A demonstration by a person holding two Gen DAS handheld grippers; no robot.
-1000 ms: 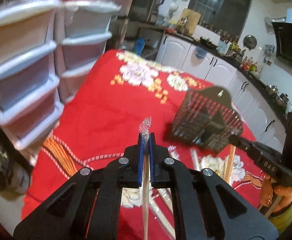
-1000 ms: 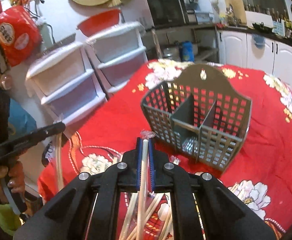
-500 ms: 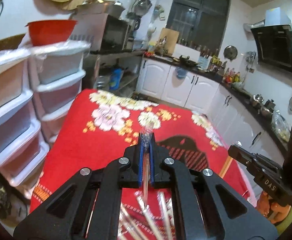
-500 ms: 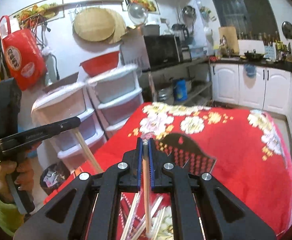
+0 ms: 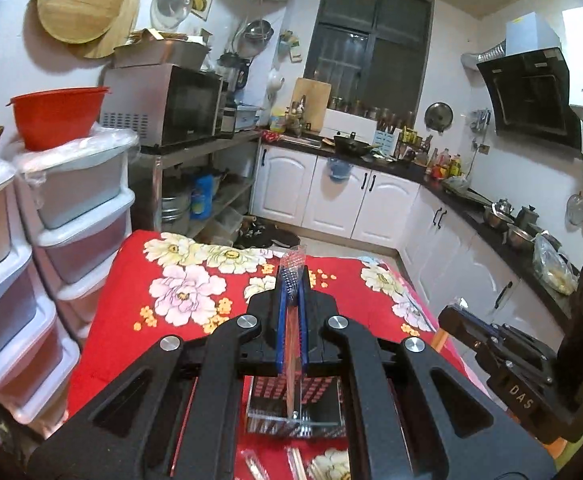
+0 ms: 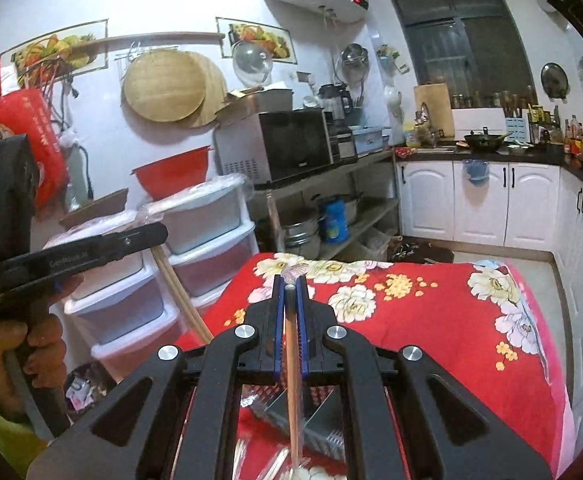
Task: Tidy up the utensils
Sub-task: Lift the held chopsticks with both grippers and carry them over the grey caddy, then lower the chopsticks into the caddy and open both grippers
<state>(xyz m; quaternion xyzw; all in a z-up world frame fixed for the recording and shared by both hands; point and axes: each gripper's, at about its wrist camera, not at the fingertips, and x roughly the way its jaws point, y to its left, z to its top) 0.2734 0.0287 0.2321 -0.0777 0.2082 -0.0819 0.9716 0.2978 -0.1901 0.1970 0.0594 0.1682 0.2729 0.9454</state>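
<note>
My left gripper (image 5: 290, 280) is shut on a pair of wooden chopsticks in a clear plastic sleeve (image 5: 291, 364), which hangs down between the blue pads. Below it the grey mesh utensil basket (image 5: 291, 400) stands on the red floral tablecloth (image 5: 187, 292). My right gripper (image 6: 290, 285) is shut on another sleeved pair of chopsticks (image 6: 293, 392), hanging above the basket (image 6: 323, 420). Each gripper also shows in the other's view: the right gripper (image 5: 447, 318) at the right, the left gripper (image 6: 157, 234) at the left with its chopsticks (image 6: 183, 300) slanting down. More sleeved chopsticks (image 5: 295, 460) lie on the cloth.
Stacked white plastic drawers (image 5: 79, 216) stand left of the table, a red bowl (image 5: 57, 116) on top. Beyond are a microwave (image 5: 171, 104) on a metal rack and white kitchen cabinets (image 5: 331, 200). A hand (image 6: 31, 344) holds the left gripper's handle.
Both grippers have risen, each still holding its chopsticks. The basket has dropped from mid-frame to low under the jaws, and the kitchen wall now fills both views.
</note>
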